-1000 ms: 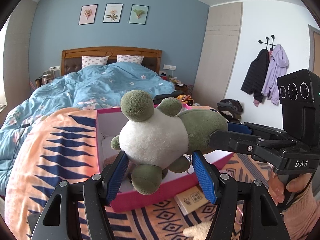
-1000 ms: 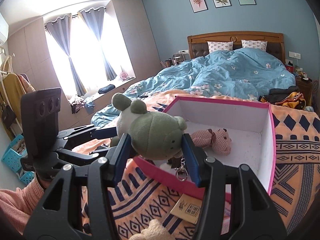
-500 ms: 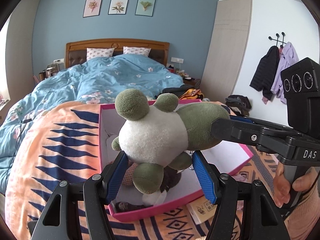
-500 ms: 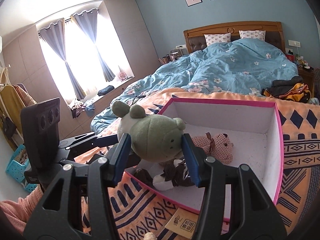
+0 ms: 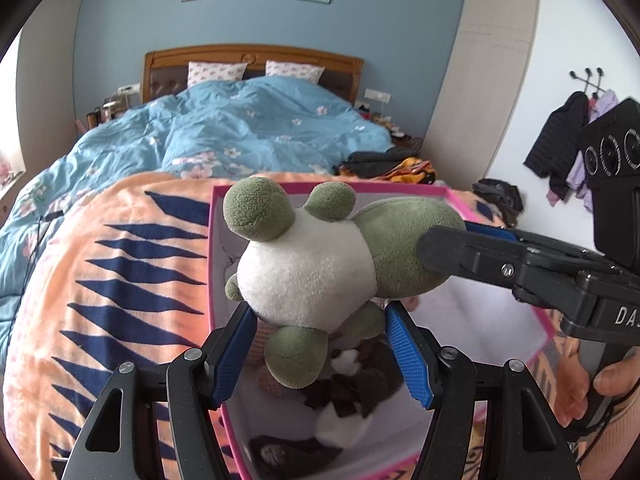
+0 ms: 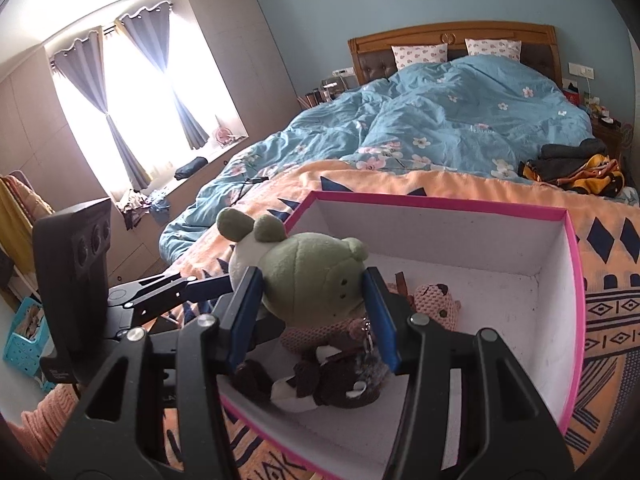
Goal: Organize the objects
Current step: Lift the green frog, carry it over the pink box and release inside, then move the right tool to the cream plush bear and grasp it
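A: Since the left wrist view comes first, what's the left gripper (image 5: pixel 320 354) doing?

B: Fingers spread, blue pads (image 5: pixel 408 354) either side of the frog toy's (image 5: pixel 312 276) foot; can't tell if they touch it. Toy hangs over the pink box (image 5: pixel 216 240), white belly facing the camera. The right gripper (image 5: pixel 452 246) reaches in level from the right, clamped on the toy's green head, with a hand (image 5: pixel 580 384) on its handle.

A: Edges?

B: Near box wall runs just under the left pad. Dark plush (image 5: pixel 352 396) lies in the box below the toy.

A: Right wrist view?

B: The right gripper (image 6: pixel 312 312) pinches the frog toy's (image 6: pixel 316 276) head between its pads. The left gripper (image 6: pixel 180 286) comes in level from the left, toward the toy's body. Toy is above the box's (image 6: pixel 572 280) near-left corner.

A: Room inside?

B: Dark plush (image 6: pixel 332 384) and a pink knit toy (image 6: pixel 436 306) crowd the near-left; the far right floor is bare. The box sits on an orange blanket (image 6: pixel 440 182).
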Tool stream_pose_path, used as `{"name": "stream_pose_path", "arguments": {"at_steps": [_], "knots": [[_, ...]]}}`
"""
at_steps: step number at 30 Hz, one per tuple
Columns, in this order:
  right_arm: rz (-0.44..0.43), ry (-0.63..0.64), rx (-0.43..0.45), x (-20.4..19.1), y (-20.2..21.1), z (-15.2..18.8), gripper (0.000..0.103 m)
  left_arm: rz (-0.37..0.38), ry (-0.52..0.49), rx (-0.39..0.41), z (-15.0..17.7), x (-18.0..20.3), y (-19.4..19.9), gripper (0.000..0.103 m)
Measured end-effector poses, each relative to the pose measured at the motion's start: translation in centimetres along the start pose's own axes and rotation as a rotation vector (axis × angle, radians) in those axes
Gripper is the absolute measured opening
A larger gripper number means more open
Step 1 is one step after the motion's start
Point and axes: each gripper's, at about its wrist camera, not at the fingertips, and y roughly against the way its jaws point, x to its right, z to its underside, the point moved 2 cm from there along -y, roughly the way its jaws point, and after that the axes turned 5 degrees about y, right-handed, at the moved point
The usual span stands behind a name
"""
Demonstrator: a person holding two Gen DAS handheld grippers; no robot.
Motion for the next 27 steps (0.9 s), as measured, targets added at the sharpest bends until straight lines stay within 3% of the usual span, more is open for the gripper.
{"name": "stream_pose_path", "arguments": {"at_steps": [6,17,27], "knots": [[0.067,-0.089,-0.020,2.1,-1.3,-0.4,0.053,-0.034,0.050,-0.017,-0.3,-1.4,-1.4,0.069],[0.061,-0.033,-0.003,1.0,2.0,3.1,0.057,-0.048,0.004,0.068,2.0,-0.4,1.7,0.079],[0.027,-0.018,0.079,-0.4,8.3,6.8,0.063,0.060,-0.018,0.141,5.1,1.5,6.9,0.082]]}}
